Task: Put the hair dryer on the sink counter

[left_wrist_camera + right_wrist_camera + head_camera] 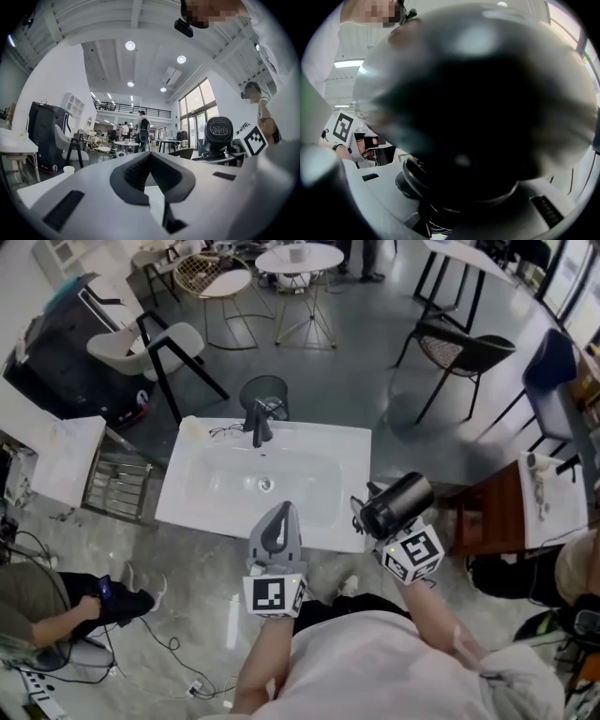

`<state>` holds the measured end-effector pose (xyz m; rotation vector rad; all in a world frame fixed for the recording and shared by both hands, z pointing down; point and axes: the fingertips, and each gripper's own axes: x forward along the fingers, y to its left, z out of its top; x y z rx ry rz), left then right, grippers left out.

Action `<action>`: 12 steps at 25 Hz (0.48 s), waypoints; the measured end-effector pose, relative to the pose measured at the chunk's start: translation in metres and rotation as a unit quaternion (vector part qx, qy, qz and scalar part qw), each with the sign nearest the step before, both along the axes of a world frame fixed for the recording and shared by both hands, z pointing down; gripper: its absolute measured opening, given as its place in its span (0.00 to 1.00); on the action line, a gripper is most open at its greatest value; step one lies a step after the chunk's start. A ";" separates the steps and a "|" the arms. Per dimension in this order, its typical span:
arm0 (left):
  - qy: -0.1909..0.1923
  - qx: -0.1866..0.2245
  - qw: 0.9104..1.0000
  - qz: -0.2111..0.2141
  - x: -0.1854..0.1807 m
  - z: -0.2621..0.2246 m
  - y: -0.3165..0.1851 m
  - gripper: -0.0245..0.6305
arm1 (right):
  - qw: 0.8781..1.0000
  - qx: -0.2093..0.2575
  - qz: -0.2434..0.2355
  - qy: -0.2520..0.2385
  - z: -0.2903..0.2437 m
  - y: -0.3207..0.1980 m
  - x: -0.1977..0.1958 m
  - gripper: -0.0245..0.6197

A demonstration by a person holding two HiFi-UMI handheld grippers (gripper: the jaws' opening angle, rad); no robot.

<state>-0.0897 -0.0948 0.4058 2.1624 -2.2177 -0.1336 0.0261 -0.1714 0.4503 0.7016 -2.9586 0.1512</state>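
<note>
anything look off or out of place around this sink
Nothing spilled or broken. A thin black wire lies loose on the sink counter left of the tap, and the sink stands oddly alone among chairs on an open floor.

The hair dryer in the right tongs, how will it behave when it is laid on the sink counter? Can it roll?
Probably stiff and top-heavy: the thick barrel of the hair dryer stands out beyond the right tongs that grip it. Its round, glossy barrel could roll or slide on the smooth sink counter, so lay it down gently.
</note>
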 end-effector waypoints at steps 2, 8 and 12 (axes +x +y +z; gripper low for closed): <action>-0.002 -0.009 1.000 0.001 0.001 0.007 -0.001 0.04 | 1.000 -0.014 0.000 0.010 0.013 -0.003 -0.001 0.33; -0.003 -0.025 1.000 0.010 -0.017 0.035 -0.011 0.04 | 0.996 -0.072 0.015 0.049 0.064 -0.016 -0.019 0.33; -0.001 -0.038 0.999 0.029 -0.029 0.051 -0.020 0.04 | 0.993 -0.095 0.035 0.067 0.091 -0.026 -0.027 0.32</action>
